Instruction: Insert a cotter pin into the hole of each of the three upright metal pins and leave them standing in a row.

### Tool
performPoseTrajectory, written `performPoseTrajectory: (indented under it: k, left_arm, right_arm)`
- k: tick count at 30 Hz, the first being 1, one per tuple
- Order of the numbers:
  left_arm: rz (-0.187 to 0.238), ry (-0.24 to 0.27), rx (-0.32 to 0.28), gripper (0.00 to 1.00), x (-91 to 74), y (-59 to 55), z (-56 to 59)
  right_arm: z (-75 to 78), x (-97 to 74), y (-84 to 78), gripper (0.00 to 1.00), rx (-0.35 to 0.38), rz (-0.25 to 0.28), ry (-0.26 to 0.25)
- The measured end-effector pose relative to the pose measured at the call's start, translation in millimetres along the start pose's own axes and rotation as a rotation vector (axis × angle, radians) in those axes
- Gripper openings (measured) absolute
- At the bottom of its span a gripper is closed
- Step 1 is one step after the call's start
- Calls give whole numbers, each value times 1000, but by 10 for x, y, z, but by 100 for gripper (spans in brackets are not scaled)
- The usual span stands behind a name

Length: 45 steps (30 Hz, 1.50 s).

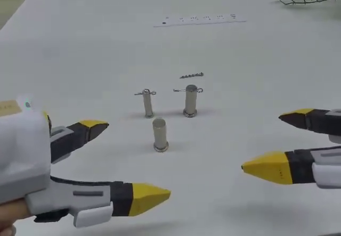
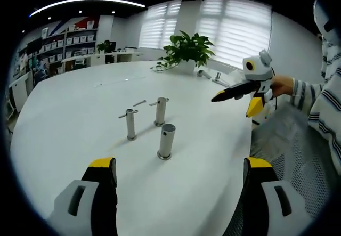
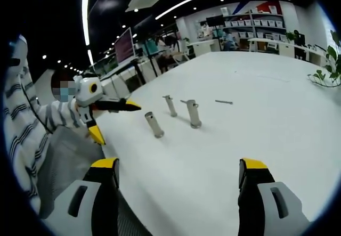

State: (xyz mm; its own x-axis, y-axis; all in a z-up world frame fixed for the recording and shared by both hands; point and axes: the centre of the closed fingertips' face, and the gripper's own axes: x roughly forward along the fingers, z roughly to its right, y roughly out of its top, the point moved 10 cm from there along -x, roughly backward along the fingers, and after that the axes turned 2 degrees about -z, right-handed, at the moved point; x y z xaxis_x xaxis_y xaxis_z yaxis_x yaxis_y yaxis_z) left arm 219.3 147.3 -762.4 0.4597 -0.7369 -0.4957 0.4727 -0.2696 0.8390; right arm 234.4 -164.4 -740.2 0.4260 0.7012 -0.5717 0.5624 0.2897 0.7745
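Pins (image 1: 160,135) of smooth metal, 3 upright cylinders, on white table (image 1: 80,60).

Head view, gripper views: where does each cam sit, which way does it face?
Head view: on the headset, facing forward-down at the table and empty pin; left gripper and right gripper enter at the sides, open.
Left gripper view: on that gripper, along its jaws toward the empty pin; right gripper and striped sleeve at right.
Right gripper view: mirrored; left gripper and sleeve at left.
Shared: all three see the empty pin.
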Motion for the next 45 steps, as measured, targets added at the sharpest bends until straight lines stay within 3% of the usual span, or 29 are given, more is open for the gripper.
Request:
performPoseTrajectory:
  k: [14,19,27,30,34,37,39,45]
  left_arm:
    - [61,33,-20,99,-146,2,32]
    - [99,21,-88,99,-185,-34,1]
    - [111,33,-97,99,-251,-48,-34]
    - [141,42,-125,99,-257,-73,-72]
    - [129,43,-128,98,-252,-94,-77]
    - [142,34,-152,98,-246,-116,-76]
    - [157,23,-183,97,-240,-136,-72]
    - [143,16,-187,96,-212,-181,-43]
  right_arm:
    - [449,46,421,93,-125,-115,18]
    - [619,141,595,93,-121,-136,28]
    - [845,341,809,86,-154,-180,51]
    - [932,444,900,86,-177,-207,41]
    - [1024,575,974,81,-176,-226,63]
    - [1109,676,1030,77,-222,-249,67]
    - [1146,742,1065,72,-246,-261,61]
    - [1170,961,1143,64,-274,-308,93]
